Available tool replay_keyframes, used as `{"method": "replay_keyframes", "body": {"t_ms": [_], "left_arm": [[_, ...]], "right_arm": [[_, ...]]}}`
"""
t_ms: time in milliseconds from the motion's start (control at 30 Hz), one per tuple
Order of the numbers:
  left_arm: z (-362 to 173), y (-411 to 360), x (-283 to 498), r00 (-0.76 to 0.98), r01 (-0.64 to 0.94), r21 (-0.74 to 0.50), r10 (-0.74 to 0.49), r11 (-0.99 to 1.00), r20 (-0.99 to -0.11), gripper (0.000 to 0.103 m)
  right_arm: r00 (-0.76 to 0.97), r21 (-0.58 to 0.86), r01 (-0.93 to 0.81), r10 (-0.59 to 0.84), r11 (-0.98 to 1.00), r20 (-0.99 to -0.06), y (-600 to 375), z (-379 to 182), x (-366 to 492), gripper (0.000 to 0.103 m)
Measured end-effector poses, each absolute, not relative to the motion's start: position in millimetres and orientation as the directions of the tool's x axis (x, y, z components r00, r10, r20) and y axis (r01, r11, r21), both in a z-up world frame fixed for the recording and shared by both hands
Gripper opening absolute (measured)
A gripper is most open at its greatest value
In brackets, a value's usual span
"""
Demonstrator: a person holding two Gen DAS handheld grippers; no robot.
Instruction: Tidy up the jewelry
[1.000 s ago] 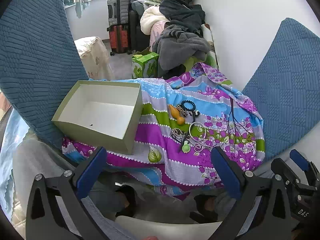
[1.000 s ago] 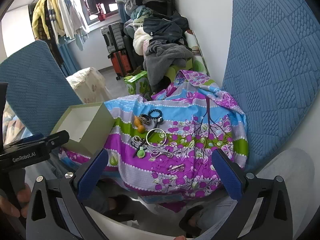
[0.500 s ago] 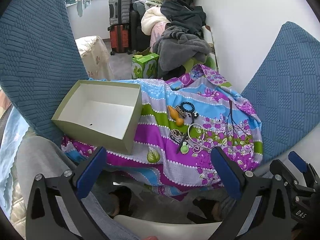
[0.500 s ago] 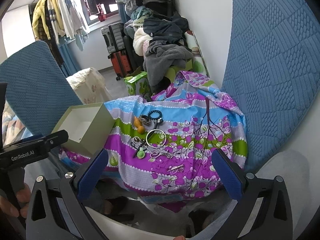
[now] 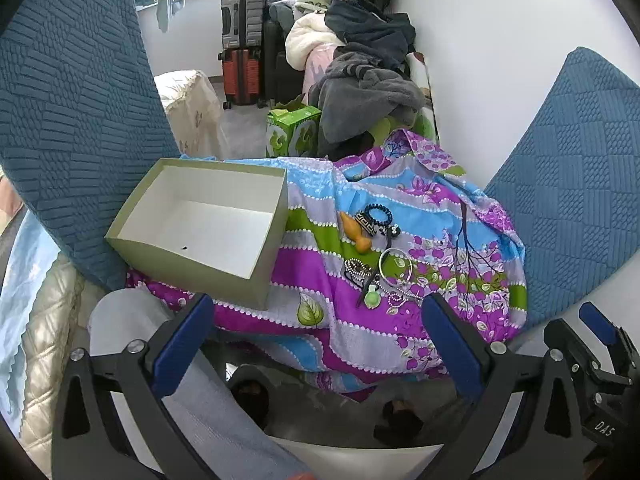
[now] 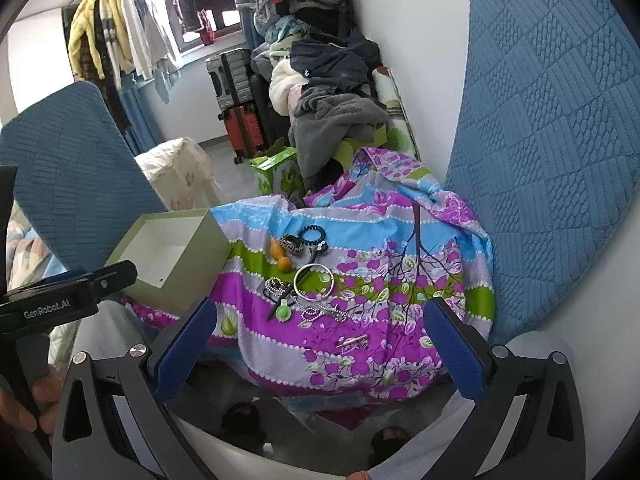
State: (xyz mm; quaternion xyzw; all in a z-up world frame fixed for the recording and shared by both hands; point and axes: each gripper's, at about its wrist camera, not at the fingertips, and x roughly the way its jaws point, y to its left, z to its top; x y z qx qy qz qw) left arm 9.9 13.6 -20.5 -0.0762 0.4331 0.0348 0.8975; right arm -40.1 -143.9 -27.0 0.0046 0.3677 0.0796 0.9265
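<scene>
An empty pale green box point(image 5: 200, 220) with a white inside sits at the left of a table draped in a floral cloth point(image 5: 436, 216); it also shows in the right wrist view point(image 6: 172, 256). To its right lies a cluster of jewelry: an orange pendant point(image 5: 356, 232), a black bead bracelet point(image 5: 378, 213), a silver bangle point(image 5: 395, 264), a bead chain point(image 5: 356, 270) and a green pendant point(image 5: 372, 299). The bangle point(image 6: 314, 280) and a small clip point(image 6: 352, 342) show in the right wrist view. My left gripper point(image 5: 318, 332) and right gripper point(image 6: 320, 336) are open, empty, held short of the table's near edge.
Blue cushioned chair backs stand at the left point(image 5: 68, 120) and right point(image 5: 580, 184) of the table. Behind it are a green carton point(image 5: 294, 134), piled clothes point(image 5: 360, 92) and suitcases point(image 5: 244, 48). The person's feet show below the table edge.
Both grippers have stayed open and drifted slightly; the left wrist view has edged a little closer to the table. Nothing on the cloth has moved.
</scene>
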Motion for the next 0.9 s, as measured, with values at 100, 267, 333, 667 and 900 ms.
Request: {"method": "replay_keyframes", "body": {"t_ms": [100,267,333,667,900], "left_arm": [[-20.1,14.2,11.0,0.625,-0.132,-0.121,-0.013,0.984,-0.78,0.103],[-20.9,14.4,12.5,0.624,-0.137,-0.112,-0.003,0.984,-0.781,0.103],[-21.0,15.3,12.7,0.624,-0.138,-0.112,-0.002,0.984,-0.781,0.103],[-23.0,13.5,15.7,0.626,-0.126,-0.118,-0.013,0.985,-0.779,0.103],[-24.3,10.1,15.2,0.624,-0.127,-0.114,-0.01,0.985,-0.782,0.103]], "right_arm": [[0.718,0.06,-0.143,0.145,0.988,-0.68,-141.1,-26.7,-40.1,0.103],[0.722,0.064,-0.147,0.152,0.987,-0.675,-142.2,-26.7,-38.6,0.103],[0.718,0.068,-0.146,0.153,0.987,-0.679,-143.2,-26.2,-37.9,0.103],[0.734,0.072,-0.116,0.134,0.991,-0.666,-149.6,-23.5,-36.8,0.103],[0.717,0.075,-0.119,0.138,0.99,-0.683,-148.8,-30.6,-34.6,0.103]]}}
